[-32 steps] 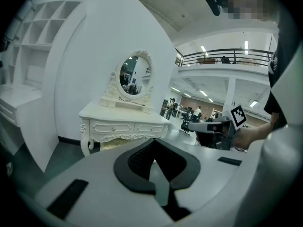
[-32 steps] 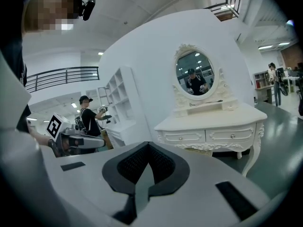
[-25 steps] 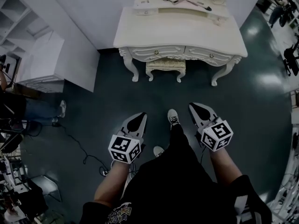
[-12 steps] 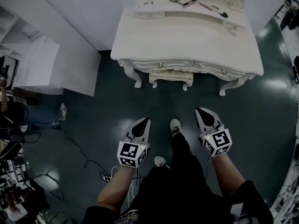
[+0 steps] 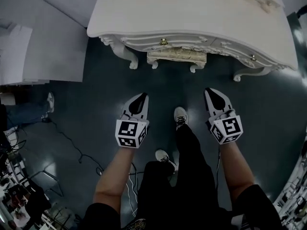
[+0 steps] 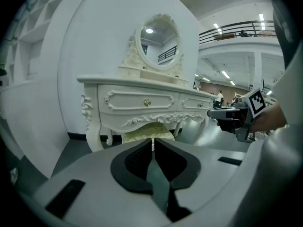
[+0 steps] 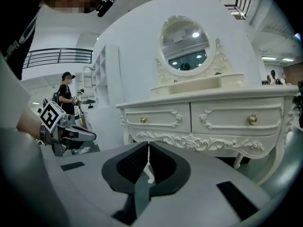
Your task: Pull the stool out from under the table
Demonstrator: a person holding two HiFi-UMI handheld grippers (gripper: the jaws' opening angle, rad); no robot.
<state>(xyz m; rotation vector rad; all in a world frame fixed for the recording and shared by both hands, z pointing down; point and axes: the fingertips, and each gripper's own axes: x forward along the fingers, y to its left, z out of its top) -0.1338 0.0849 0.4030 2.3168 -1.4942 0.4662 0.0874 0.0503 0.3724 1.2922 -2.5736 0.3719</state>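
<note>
Standing beneath the white dressing table [image 5: 192, 13], between its front legs, the stool [image 5: 176, 56] is being shown only in part. A cream padded front edge and two carved legs are being seen past the table's apron. The rest is being hidden by the table top.

The left gripper [image 5: 140, 102] and the right gripper [image 5: 214, 99] are both being held over the dark floor [image 5: 86, 104], one on each side of the person's feet. They are well apart from the stool. In each gripper view the jaws are being held fully together, with nothing between them.

The stool is being judged fairly light, with a stiff carved frame and a soft, yielding cushion. Its feet are being expected to slide readily on the smooth floor, though an uneven pull is being considered likely to skew it against a table leg. A hold on the hard front rail or the upper part of each front leg is being advised, never on the padding. The jaws are being required to open first.

Against the earlier head view, the table and stool are being seen larger and nearer. The mirror and the small items on top are no longer being seen. Both grippers are being kept closed as before.
</note>
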